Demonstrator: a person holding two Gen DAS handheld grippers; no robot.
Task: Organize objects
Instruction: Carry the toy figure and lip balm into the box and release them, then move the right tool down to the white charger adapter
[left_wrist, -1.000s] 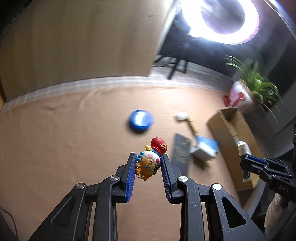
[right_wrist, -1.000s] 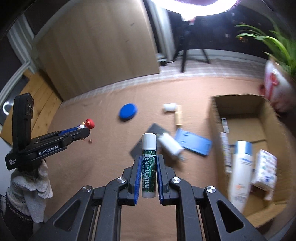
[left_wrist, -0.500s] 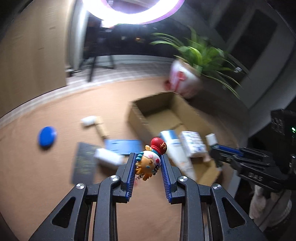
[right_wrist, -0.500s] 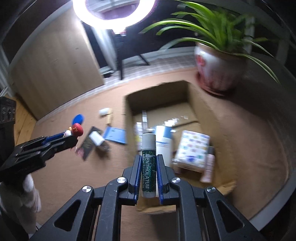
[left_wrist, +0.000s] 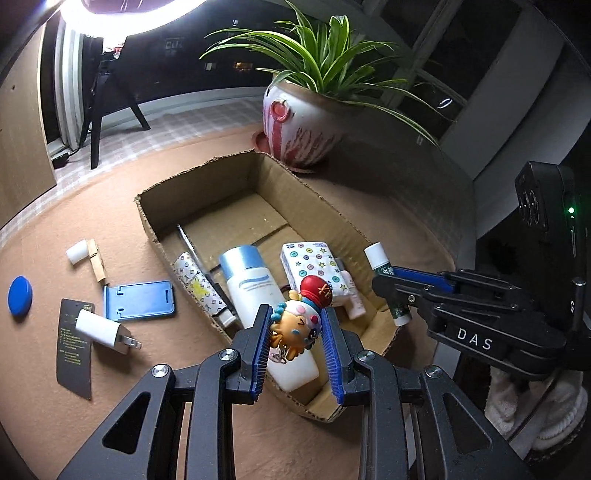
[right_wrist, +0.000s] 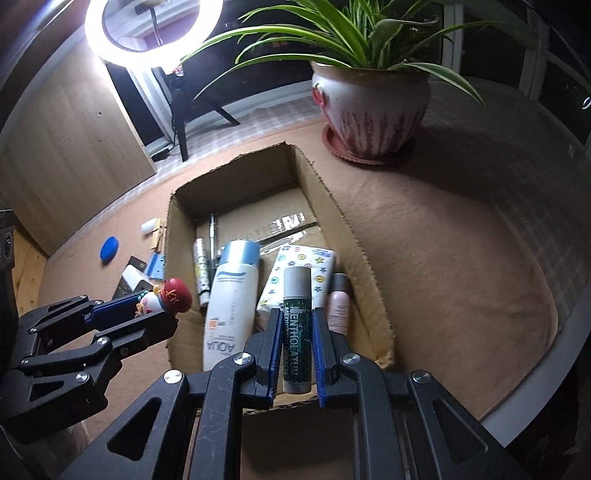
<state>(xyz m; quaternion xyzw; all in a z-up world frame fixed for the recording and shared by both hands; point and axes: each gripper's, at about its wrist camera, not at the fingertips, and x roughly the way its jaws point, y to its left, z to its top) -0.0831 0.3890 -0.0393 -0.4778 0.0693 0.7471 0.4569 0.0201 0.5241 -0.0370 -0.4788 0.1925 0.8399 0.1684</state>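
Observation:
My left gripper (left_wrist: 297, 325) is shut on a small toy figure (left_wrist: 301, 317) with a red cap, held above the near end of the open cardboard box (left_wrist: 207, 173). My right gripper (right_wrist: 297, 321) is shut on a green and white Mentholatum stick (right_wrist: 297, 328), also above the box's near end (right_wrist: 384, 354). In the box lie a white lotion bottle (right_wrist: 231, 302), a patterned tissue pack (right_wrist: 295, 260), a small pink bottle (right_wrist: 338, 302) and a patterned tube (left_wrist: 197, 280). The right gripper shows in the left wrist view (left_wrist: 388, 280), the left one in the right wrist view (right_wrist: 162, 306).
On the brown cloth left of the box lie a blue phone stand (left_wrist: 138, 299), a white charger (left_wrist: 103, 332) on a black card (left_wrist: 74, 347), a blue round lid (left_wrist: 20, 295), and a white cap with a wooden clip (left_wrist: 86, 253). A potted plant (left_wrist: 299, 125) stands behind the box.
Both grippers have swung right from the loose items toward the box and now hover over its near end, each still holding its object.

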